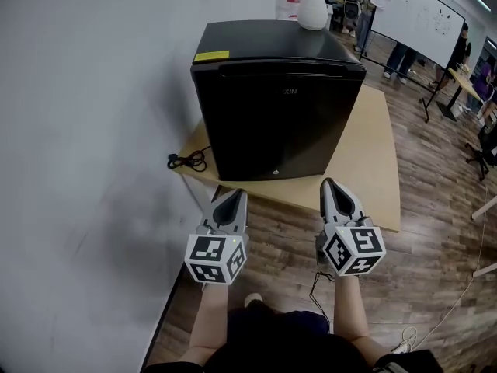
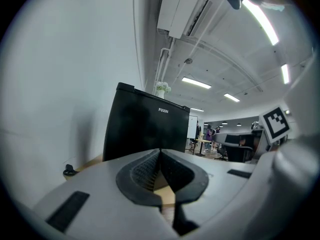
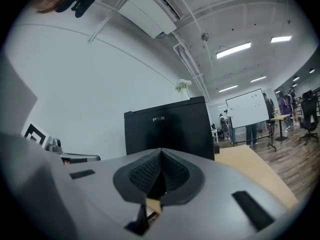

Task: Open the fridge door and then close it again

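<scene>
A: While the left claw (image 1: 235, 195) and right claw (image 1: 331, 183) are each pinched together on nothing, where's the mini fridge (image 1: 279, 115)?

B: Straight ahead on the low tabletop (image 1: 377, 162), door closed. Its top grip groove (image 1: 287, 70) runs sideways. I'd judge the right claw slightly nearer.
</scene>
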The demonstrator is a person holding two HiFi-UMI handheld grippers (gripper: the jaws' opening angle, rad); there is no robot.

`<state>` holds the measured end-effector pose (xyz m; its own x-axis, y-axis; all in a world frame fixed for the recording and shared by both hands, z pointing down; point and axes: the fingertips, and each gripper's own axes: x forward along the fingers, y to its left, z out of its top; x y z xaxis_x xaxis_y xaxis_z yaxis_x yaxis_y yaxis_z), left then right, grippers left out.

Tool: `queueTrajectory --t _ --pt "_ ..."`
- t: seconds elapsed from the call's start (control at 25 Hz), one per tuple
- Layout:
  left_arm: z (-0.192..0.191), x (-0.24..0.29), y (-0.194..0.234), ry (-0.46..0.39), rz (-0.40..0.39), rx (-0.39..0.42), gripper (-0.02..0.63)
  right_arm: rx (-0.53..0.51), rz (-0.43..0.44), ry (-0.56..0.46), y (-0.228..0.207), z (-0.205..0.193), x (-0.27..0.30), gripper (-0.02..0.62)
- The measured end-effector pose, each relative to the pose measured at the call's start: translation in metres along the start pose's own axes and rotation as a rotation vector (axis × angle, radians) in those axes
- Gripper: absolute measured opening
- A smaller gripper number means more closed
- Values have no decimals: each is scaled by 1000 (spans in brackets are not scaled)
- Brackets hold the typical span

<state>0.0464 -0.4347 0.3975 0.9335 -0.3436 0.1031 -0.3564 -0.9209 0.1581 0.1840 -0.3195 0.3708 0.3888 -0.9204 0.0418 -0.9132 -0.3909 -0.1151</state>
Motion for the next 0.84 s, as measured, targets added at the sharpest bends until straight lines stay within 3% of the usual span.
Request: queueTrajectory --t 0.84 --pt "-3 6 9 13 -2 2 6 -18 27 21 11 -6 16 -11"
